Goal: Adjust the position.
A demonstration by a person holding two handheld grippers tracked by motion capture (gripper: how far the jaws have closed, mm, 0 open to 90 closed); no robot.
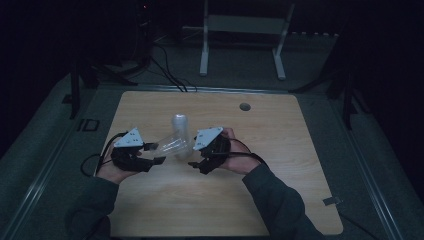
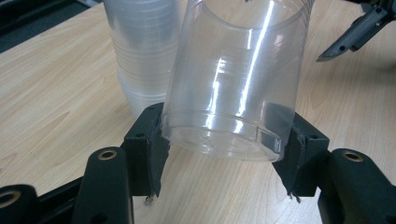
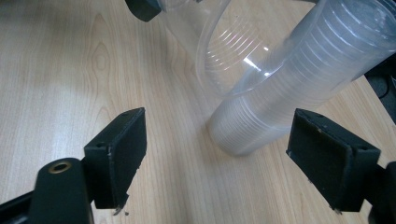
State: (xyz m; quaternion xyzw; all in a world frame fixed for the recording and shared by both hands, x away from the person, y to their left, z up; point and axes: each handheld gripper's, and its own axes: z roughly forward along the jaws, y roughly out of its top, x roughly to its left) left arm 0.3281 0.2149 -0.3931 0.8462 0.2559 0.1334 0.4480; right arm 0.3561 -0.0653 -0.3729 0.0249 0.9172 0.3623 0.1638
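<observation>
A single clear plastic cup is tilted above the wooden table. My left gripper is shut on its base, one pad pressing each side. In the high view this cup lies between both grippers, its mouth toward the right one. Behind it a stack of clear cups stands upright on the table. The right gripper is open with nothing between its jaws, and it points at the foot of the stack. The held cup's mouth overlaps the stack in that view.
A round cable hole sits in the table's far side. Beyond the table a white metal frame and dark cables are on the floor. The person's sleeves enter from the near edge.
</observation>
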